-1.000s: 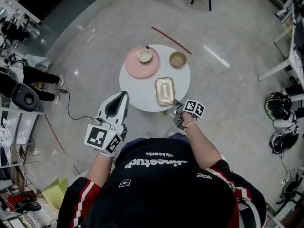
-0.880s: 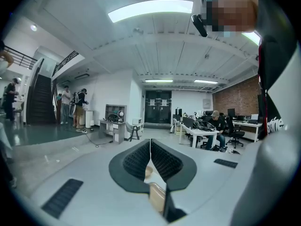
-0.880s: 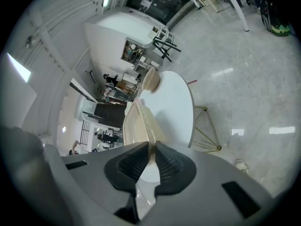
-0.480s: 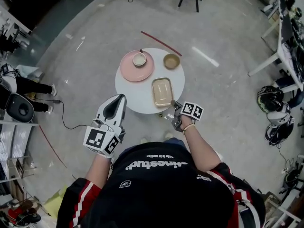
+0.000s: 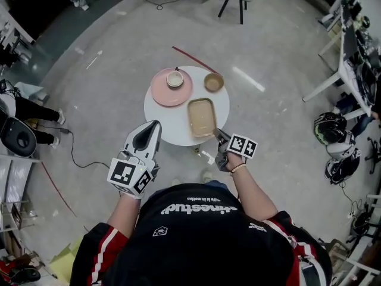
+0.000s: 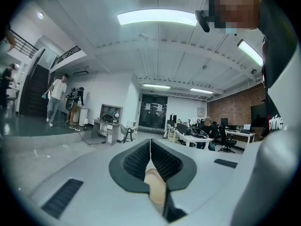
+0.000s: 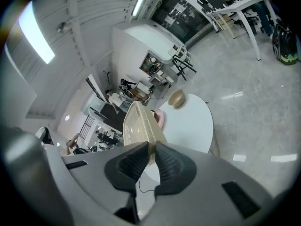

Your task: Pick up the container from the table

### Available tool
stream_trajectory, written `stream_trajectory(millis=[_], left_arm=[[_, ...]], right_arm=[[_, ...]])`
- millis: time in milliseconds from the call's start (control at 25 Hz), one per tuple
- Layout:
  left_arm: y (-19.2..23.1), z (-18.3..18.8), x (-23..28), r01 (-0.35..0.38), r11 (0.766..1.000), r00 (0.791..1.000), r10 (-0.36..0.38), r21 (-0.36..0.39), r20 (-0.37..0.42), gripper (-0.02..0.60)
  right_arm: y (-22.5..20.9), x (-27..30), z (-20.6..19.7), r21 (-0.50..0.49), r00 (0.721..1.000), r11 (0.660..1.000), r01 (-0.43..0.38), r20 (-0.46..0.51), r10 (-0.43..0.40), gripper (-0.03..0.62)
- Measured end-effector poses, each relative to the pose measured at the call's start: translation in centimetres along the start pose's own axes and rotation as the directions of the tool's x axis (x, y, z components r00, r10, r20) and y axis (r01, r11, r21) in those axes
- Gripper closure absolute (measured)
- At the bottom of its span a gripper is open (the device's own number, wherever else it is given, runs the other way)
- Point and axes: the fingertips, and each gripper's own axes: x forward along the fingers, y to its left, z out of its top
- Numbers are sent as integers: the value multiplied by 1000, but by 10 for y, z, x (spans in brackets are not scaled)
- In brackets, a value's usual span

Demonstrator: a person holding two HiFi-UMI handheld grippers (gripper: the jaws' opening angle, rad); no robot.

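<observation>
Right gripper [image 5: 219, 134] angled down, clamped on container [image 5: 201, 117] rim over table's [image 5: 169, 127] near edge. Left gripper [image 5: 156, 125] roughly level, jaws together.

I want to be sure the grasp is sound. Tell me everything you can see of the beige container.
The container is a shallow rectangular tray with rounded corners. It is beige and slightly see-through, like thin plastic, with a finely ridged rim, and it looks empty. The right gripper pinches its near rim between closed jaws, and nothing else visibly touches it. It hangs tilted over the near right part of the round white table, apparently lifted clear of it.
</observation>
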Motion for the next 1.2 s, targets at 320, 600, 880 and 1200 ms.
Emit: stream_trajectory(millis=[320,600,880,1200], left_arm=[[7,6,-12,5,1000,1000,-5,-5,27,557],[12,19,-17,-6,1000,998,6,-4,60,557],[9,26,-22,4,1000,997,-3,-13,79,557],[10,42,-30,-4,1000,993,5,-14,115,557]], right_arm=[[48,-35,16,-174,997,985,2,71,11,536],[98,-68,36,-338,989,941,0,140,51,536],[167,-98,57,-449,966,893,-31,216,142,537],[239,-124,69,-599,932,800,-32,271,240,536]])
